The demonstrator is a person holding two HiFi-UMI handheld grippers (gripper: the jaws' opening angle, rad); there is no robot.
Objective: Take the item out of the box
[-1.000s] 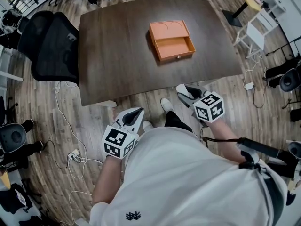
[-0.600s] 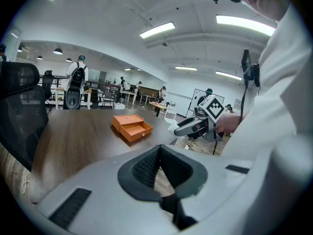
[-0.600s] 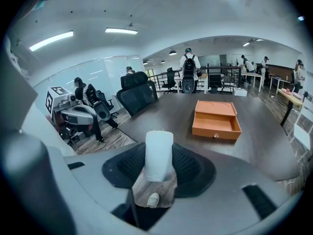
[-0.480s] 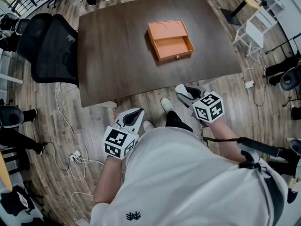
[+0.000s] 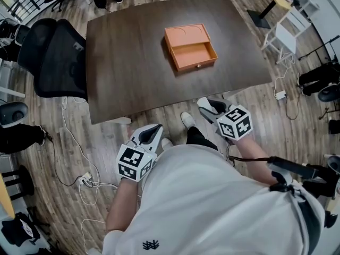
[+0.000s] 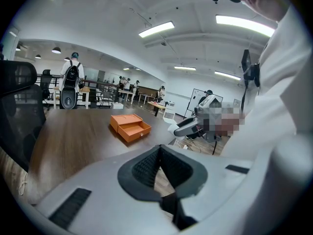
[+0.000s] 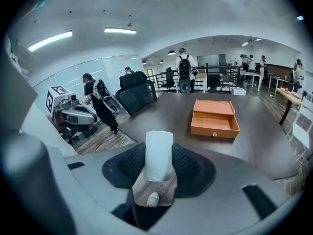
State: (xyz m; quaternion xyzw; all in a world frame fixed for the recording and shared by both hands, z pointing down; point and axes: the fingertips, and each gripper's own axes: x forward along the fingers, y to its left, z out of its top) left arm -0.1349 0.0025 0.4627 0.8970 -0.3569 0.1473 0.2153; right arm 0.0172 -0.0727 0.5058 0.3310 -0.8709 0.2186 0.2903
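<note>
Orange box (image 5: 189,47) empty at 12 o'clock, well apart; nearer right tool (image 5: 211,104) pinches upright white cylinder (image 7: 159,155), left tool (image 5: 154,128) pressed together.

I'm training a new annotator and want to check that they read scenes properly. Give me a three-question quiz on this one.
1. Fill in: the jaws of the left gripper are ____.
2. Which one holds the white cylinder: A the left gripper, B the right gripper?
3. True or false: the orange box on the table has its drawer open.
Key: 1 shut; 2 B; 3 true.
</note>
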